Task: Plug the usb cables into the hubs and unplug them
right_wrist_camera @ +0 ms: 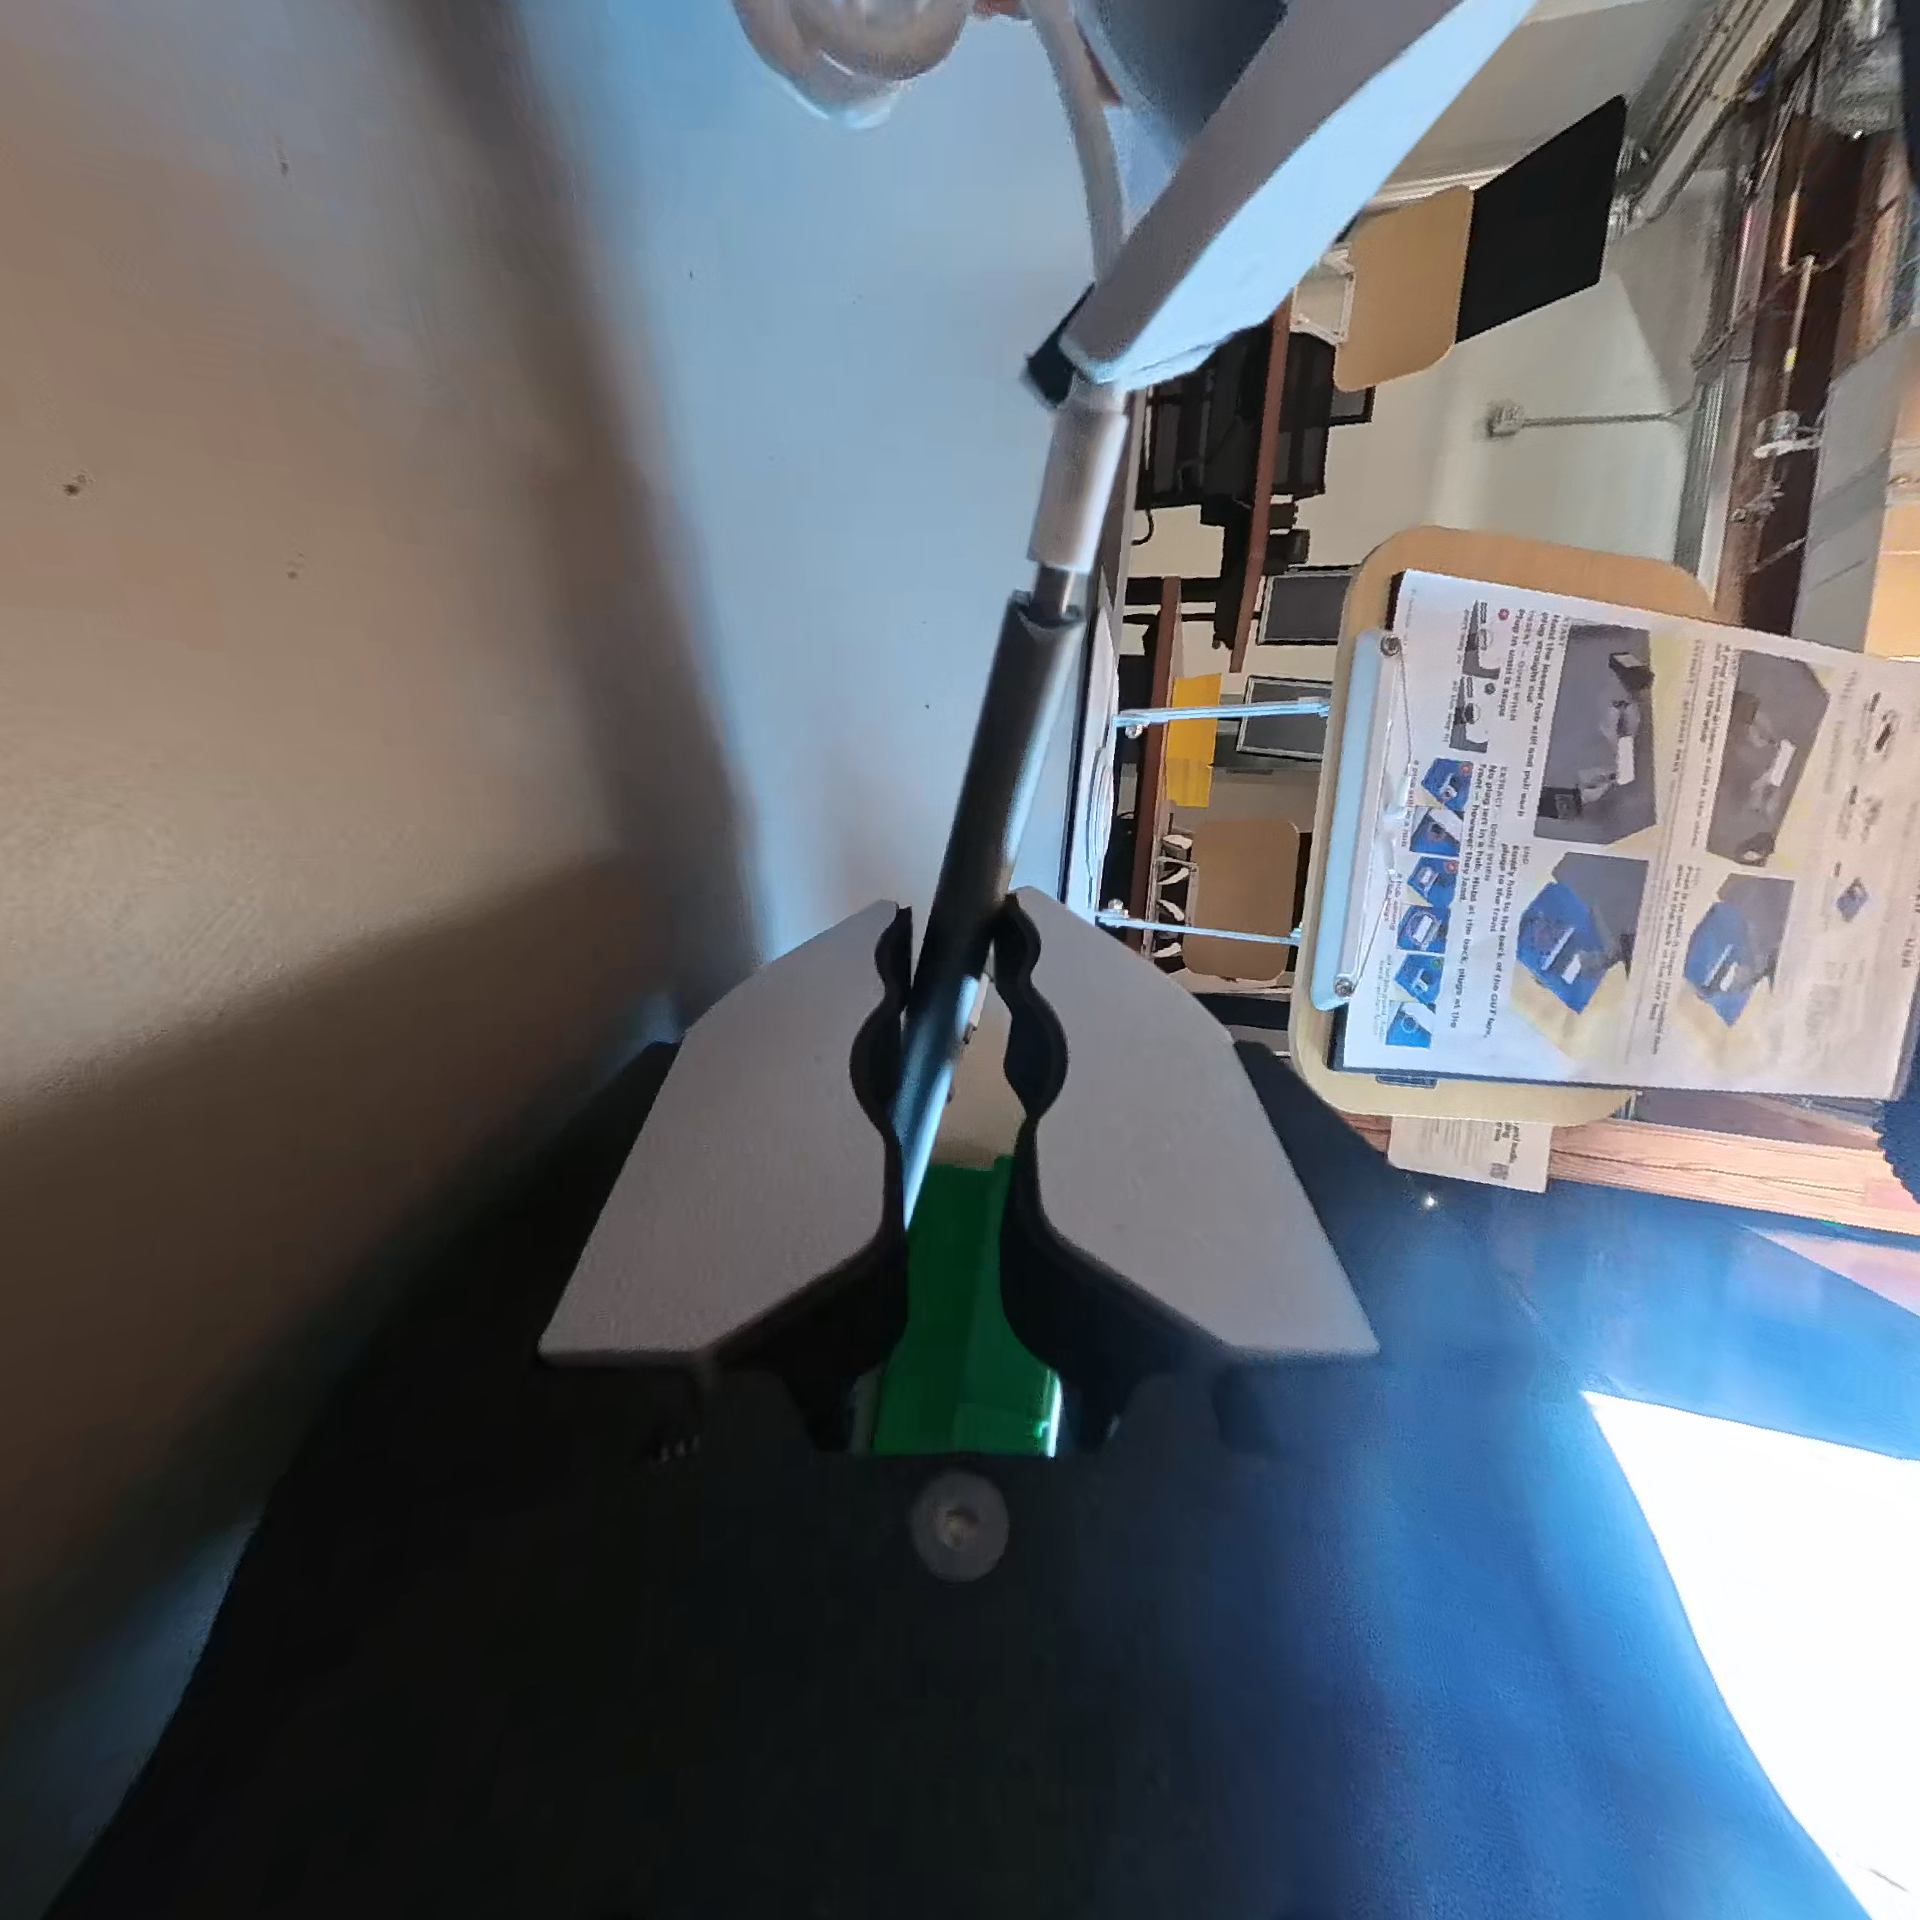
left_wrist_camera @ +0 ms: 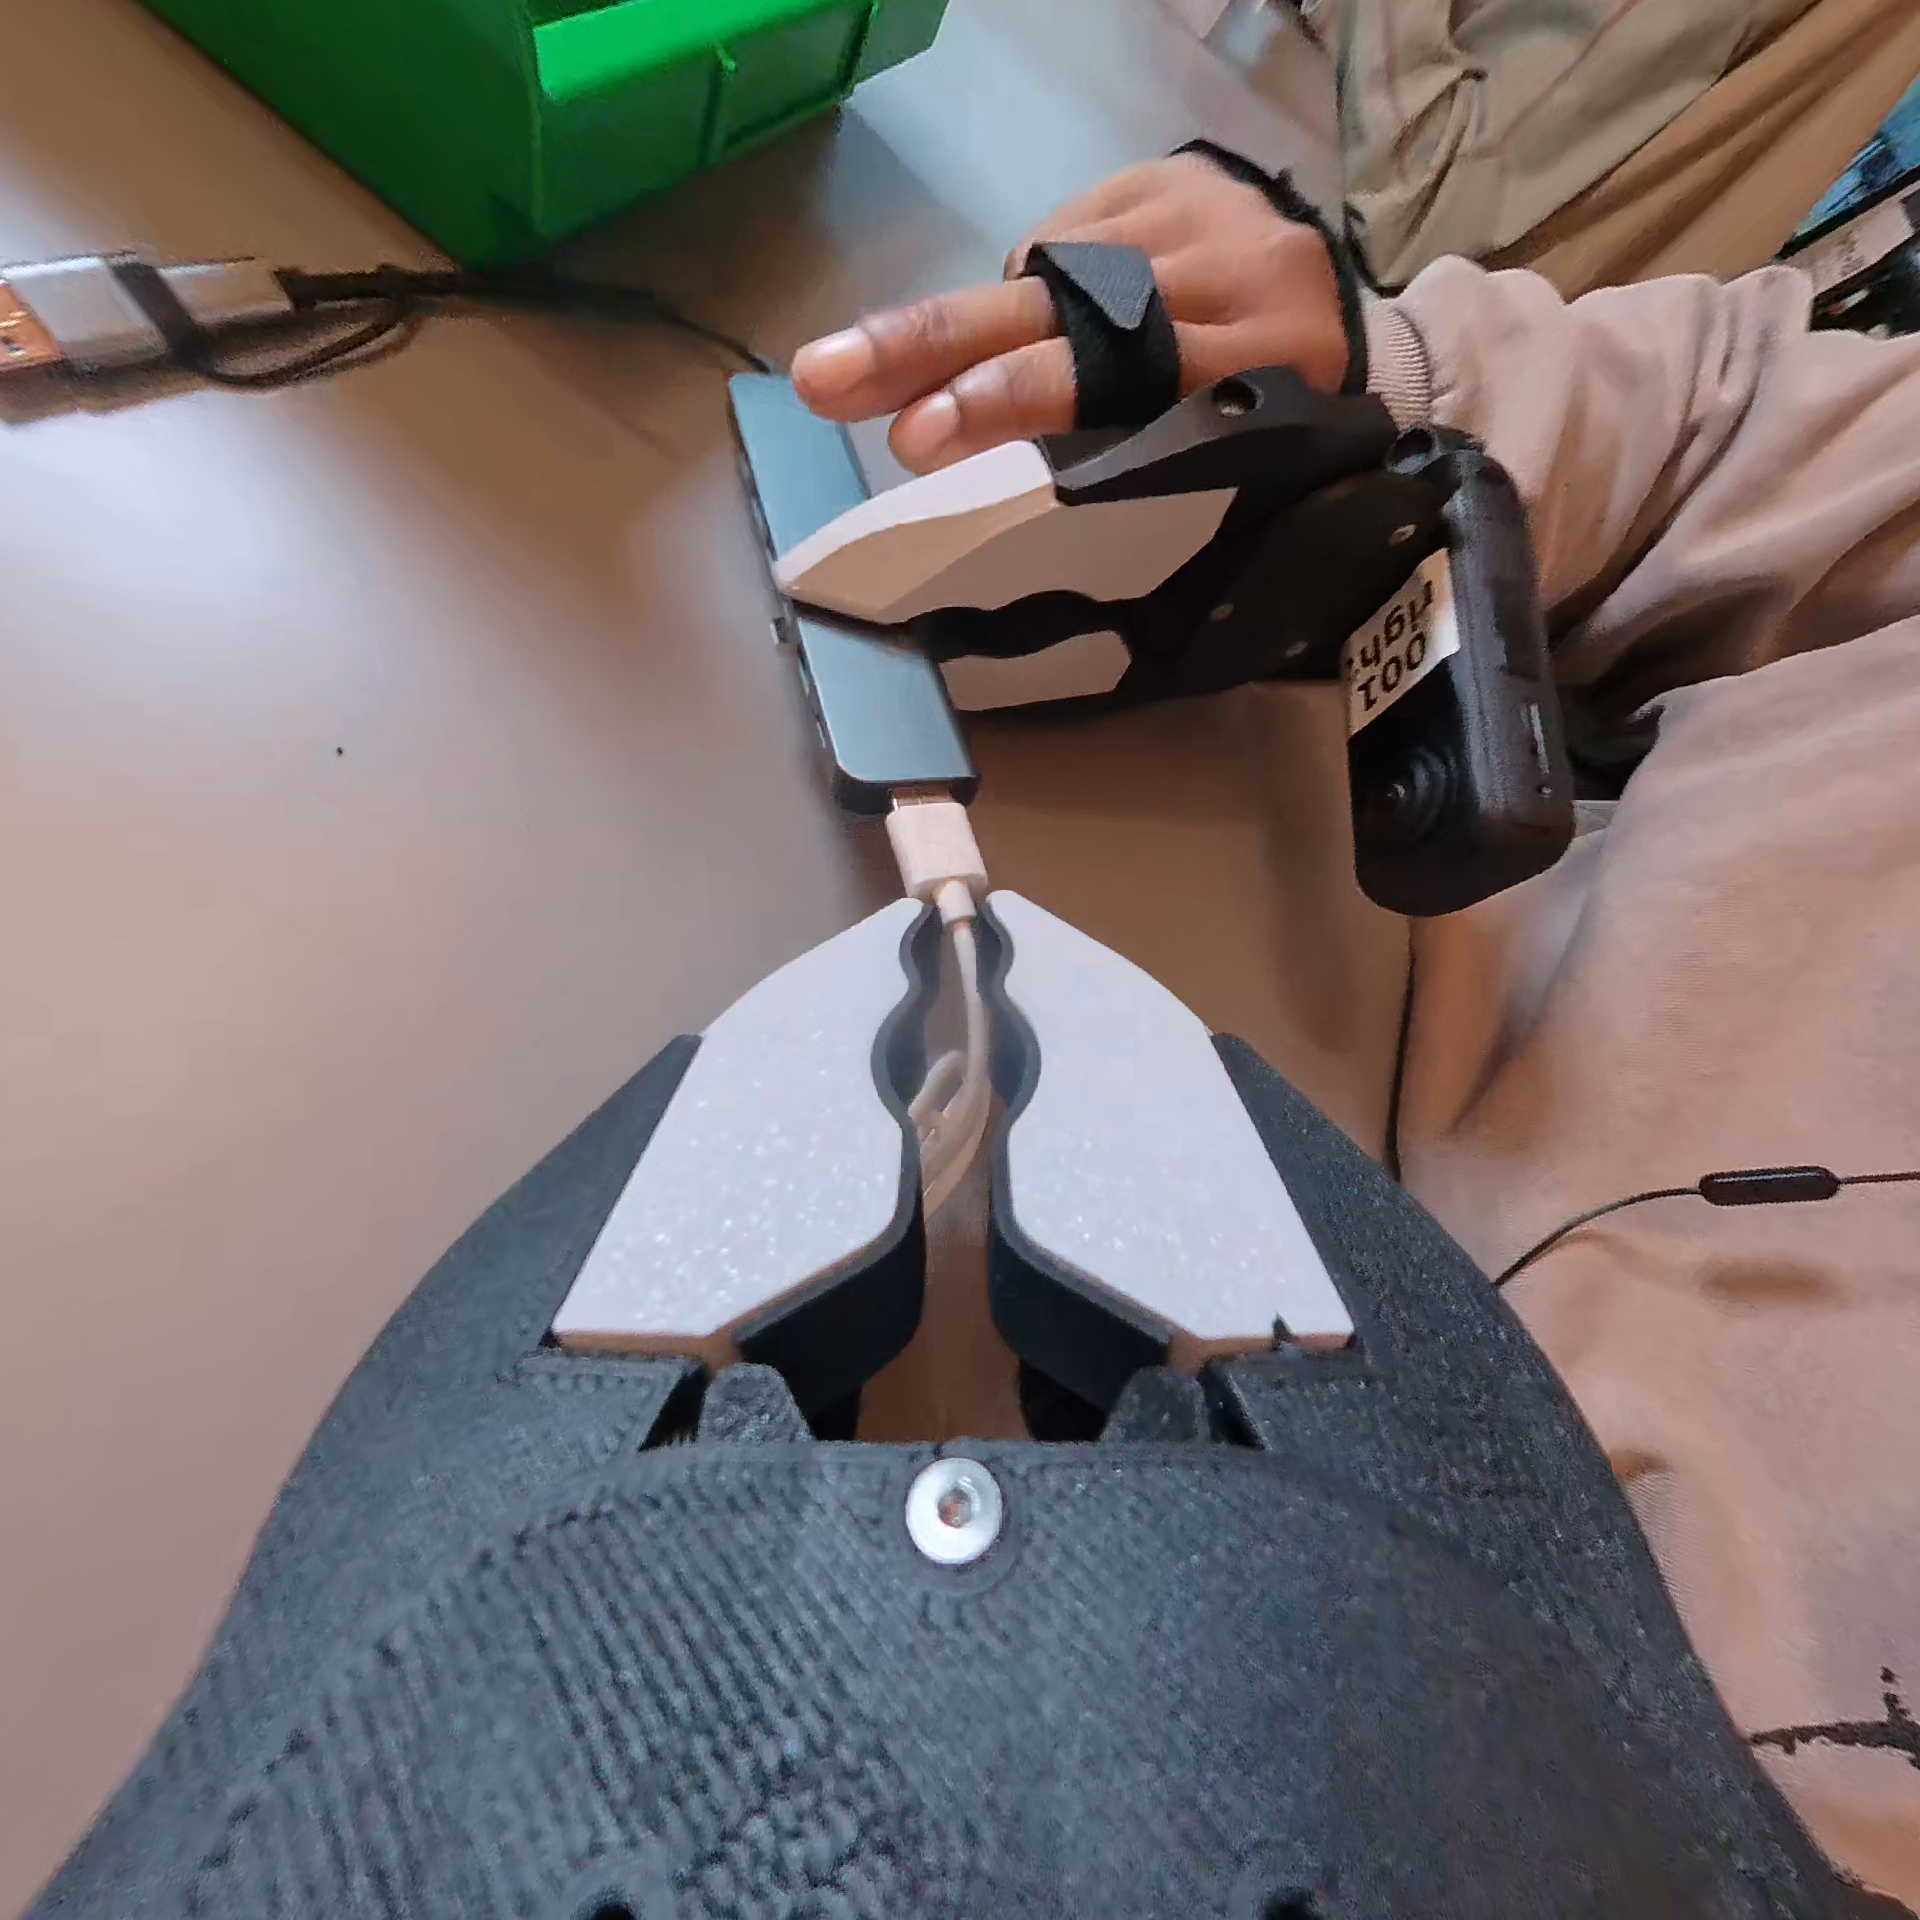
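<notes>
Fingers of the left gripper (left_wrist_camera: 956, 914) clench a white USB cable (left_wrist_camera: 940, 847) plugged into the grey hub (left_wrist_camera: 883, 707); the right gripper (right_wrist_camera: 951, 925) grasps that hub, near the bench's (left_wrist_camera: 312, 727) edge.

Silver hub (left_wrist_camera: 94, 312) cut off left.

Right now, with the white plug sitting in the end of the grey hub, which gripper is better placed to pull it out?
Probably the left. The left gripper is shut on the white cable just behind its plug, in line with the grey hub. The right gripper clamps the hub's body, so it can brace.
</notes>
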Motion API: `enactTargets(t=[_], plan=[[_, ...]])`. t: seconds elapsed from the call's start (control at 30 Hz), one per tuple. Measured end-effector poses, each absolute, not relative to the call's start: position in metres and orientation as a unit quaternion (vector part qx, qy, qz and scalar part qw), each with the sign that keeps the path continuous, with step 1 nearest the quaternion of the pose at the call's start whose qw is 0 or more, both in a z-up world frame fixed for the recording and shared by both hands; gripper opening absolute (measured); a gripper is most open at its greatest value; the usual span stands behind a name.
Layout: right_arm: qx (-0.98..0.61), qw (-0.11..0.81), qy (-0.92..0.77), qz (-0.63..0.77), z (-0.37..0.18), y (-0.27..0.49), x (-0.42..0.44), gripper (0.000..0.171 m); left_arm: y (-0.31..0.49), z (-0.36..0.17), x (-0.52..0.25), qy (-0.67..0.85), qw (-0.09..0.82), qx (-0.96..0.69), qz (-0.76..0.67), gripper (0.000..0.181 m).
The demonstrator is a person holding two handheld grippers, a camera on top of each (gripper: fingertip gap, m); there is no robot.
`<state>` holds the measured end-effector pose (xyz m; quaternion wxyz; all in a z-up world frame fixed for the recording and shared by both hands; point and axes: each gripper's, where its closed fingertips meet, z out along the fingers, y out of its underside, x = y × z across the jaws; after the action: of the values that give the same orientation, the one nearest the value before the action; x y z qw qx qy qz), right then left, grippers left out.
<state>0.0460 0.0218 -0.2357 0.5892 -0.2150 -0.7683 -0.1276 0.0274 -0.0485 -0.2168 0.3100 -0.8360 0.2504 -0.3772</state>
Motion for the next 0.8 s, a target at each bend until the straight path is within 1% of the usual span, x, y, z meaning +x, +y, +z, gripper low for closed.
enactTargets(t=[0.1, 0.17, 0.23, 0.37, 0.57, 0.7, 0.8], plan=[[-0.216, 0.592, -0.767, -0.120, -0.234, 0.020, 0.040, 0.019, -0.051, -0.212, 0.030, 0.251, 0.314, -0.828, -0.391, 0.006], [-0.215, 0.591, -0.767, -0.124, -0.232, 0.019, 0.038, 0.012, -0.053, -0.213, 0.032, 0.256, 0.311, -0.827, -0.392, 0.006], [-0.214, 0.596, -0.764, -0.121, -0.227, 0.018, 0.038, 0.010, -0.056, -0.216, 0.035, 0.263, 0.307, -0.828, -0.389, 0.006], [-0.214, 0.586, -0.767, -0.149, -0.232, 0.018, 0.038, 0.010, -0.060, -0.223, 0.042, 0.281, 0.292, -0.838, -0.364, 0.006], [-0.249, 0.574, -0.762, -0.167, -0.232, 0.024, 0.038, 0.009, -0.055, -0.224, 0.046, 0.263, 0.293, -0.848, -0.355, 0.006], [-0.268, 0.570, -0.759, -0.163, -0.231, 0.026, 0.038, 0.009, -0.052, -0.223, 0.042, 0.253, 0.307, -0.851, -0.343, 0.005], [-0.314, 0.537, -0.770, -0.141, -0.235, 0.030, 0.039, 0.010, -0.044, -0.218, 0.032, 0.250, 0.338, -0.852, -0.311, 0.006]])
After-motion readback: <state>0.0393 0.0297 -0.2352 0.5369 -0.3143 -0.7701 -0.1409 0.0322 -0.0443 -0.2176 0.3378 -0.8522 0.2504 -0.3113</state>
